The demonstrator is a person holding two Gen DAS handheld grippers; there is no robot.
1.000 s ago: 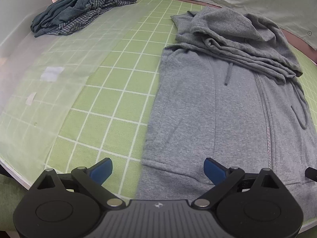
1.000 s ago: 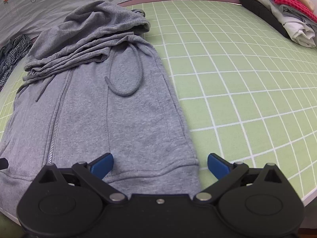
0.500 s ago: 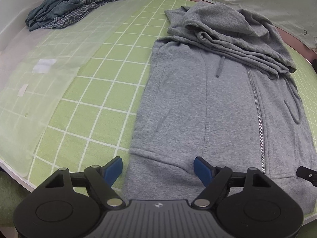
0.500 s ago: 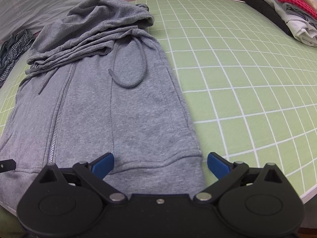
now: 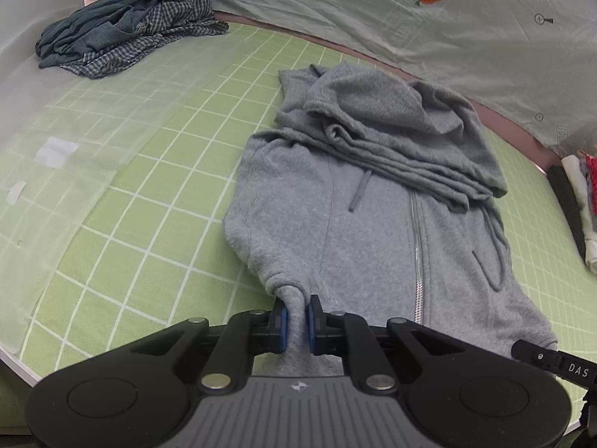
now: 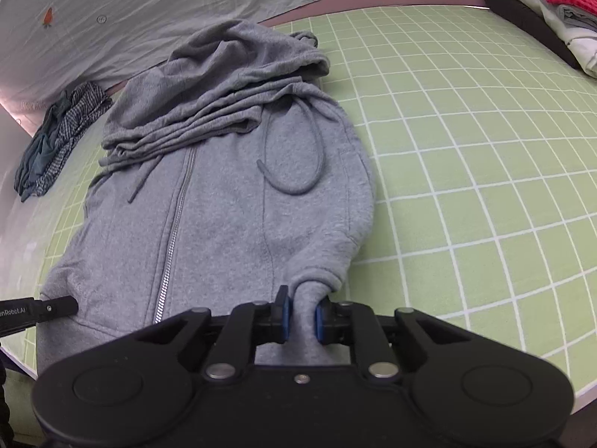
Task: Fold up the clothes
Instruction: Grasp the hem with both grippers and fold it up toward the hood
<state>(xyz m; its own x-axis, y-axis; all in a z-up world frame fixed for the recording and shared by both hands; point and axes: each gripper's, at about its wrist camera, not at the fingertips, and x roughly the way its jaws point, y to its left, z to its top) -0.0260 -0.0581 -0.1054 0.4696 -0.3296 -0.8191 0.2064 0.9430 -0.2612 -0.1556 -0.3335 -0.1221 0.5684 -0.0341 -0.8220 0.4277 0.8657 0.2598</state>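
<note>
A grey zip hoodie (image 5: 373,224) lies front up on the green grid mat (image 5: 149,186), its sleeves and hood folded across the chest at the far end. My left gripper (image 5: 296,321) is shut on the hoodie's bottom hem near its left corner, and the cloth bunches up between the blue pads. My right gripper (image 6: 301,317) is shut on the bottom hem of the hoodie (image 6: 224,205) near its right corner. Both hem corners are lifted slightly off the mat (image 6: 466,149).
A heap of dark blue and checked clothes (image 5: 123,26) lies at the far left of the mat, also in the right wrist view (image 6: 56,142). A stack of folded clothes (image 6: 552,11) sits at the far right. A pale printed sheet (image 5: 373,11) hangs behind. The table's front edge is close.
Both grippers were open over the hoodie's bottom hem; now both have shut on it and the hem corners are gathered and raised.
</note>
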